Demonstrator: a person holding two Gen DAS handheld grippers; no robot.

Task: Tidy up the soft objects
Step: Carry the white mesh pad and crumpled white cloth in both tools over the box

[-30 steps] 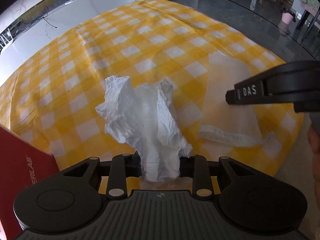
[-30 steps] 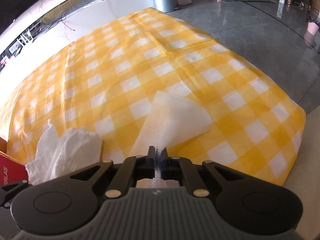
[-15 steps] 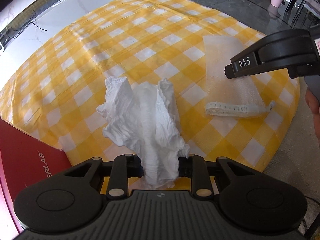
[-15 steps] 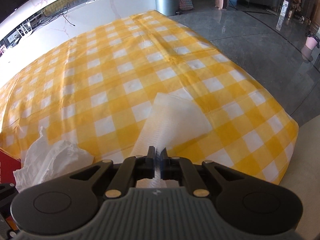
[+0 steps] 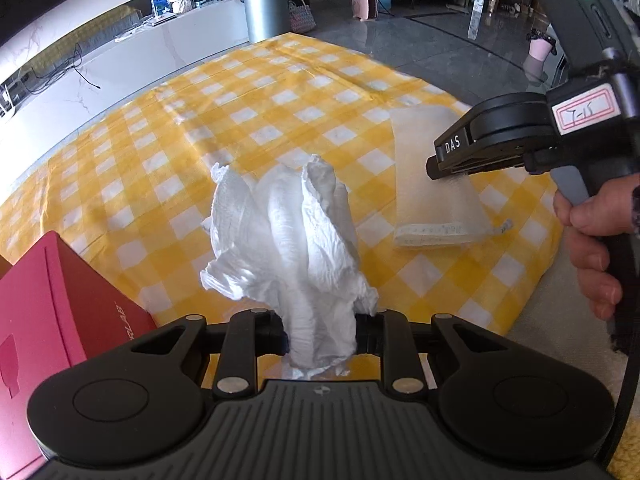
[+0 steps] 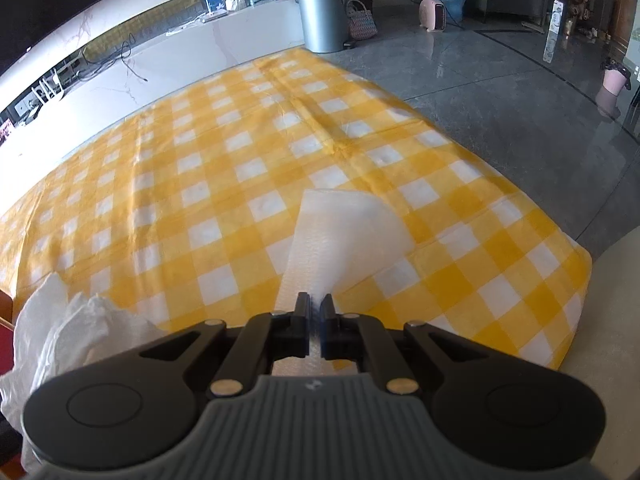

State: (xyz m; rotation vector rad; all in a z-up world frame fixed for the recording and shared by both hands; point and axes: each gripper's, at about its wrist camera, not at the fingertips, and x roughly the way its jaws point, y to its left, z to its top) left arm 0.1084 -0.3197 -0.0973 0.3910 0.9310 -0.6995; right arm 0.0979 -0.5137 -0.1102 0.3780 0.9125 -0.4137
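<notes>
Crumpled white tissue (image 5: 296, 248) bunched upright, off cloth; flat translucent mesh pouch (image 5: 434, 184) lies right of it.

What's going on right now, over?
Left gripper shut on crumpled tissue. Right gripper shut on flat cloth. Red box left. Nothing blocking.

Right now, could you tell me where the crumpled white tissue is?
The crumpled white tissue is clamped in the left gripper, above the checkered cloth, beside the red box.

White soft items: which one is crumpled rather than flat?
The crumpled white tissue, bunched upright in the shut left gripper. The other, a flat mesh pouch, hangs smooth from the right gripper above the checked cloth.
</notes>
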